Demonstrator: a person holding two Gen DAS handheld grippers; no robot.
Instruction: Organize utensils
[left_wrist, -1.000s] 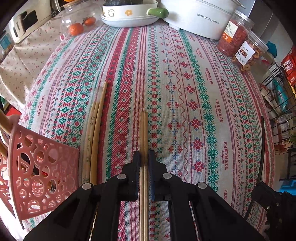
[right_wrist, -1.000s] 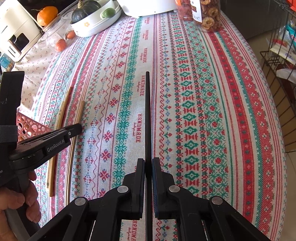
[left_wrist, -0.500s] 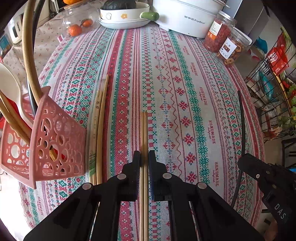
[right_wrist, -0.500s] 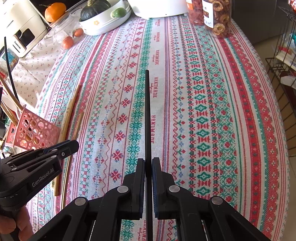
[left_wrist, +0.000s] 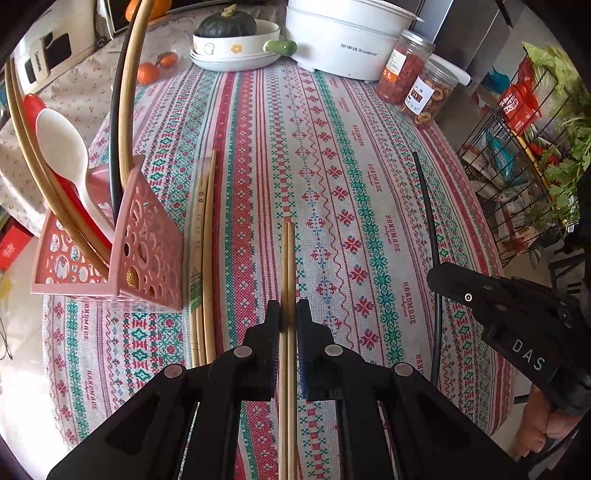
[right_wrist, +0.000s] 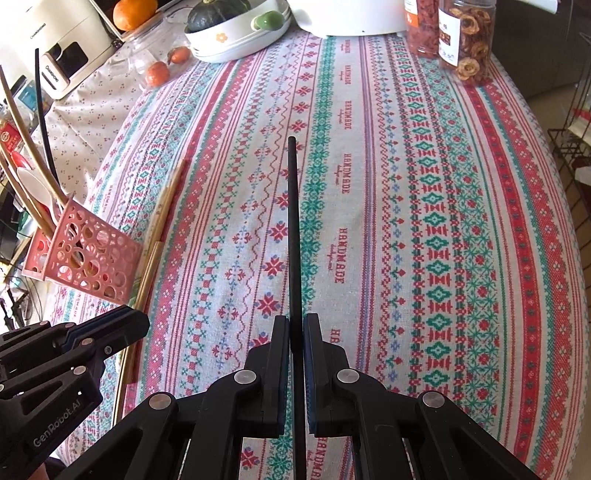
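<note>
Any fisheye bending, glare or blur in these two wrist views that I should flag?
Left wrist view: strong barrel bend, the holder's chopsticks arc, black corners, sharp tablecloth. Right wrist view: the white pot blows out in daylight, the black chopstick stays crisp, and only the near left claw looks soft.

Both grippers are matte black plastic with angular, hollowed arms and round silver screw heads at the joints. The left gripper (left_wrist: 288, 317) carries "GenRobot.AI" in pale lettering on its side; the right gripper (right_wrist: 295, 332) reads "DAS", with blue-edged finger pads.
</note>
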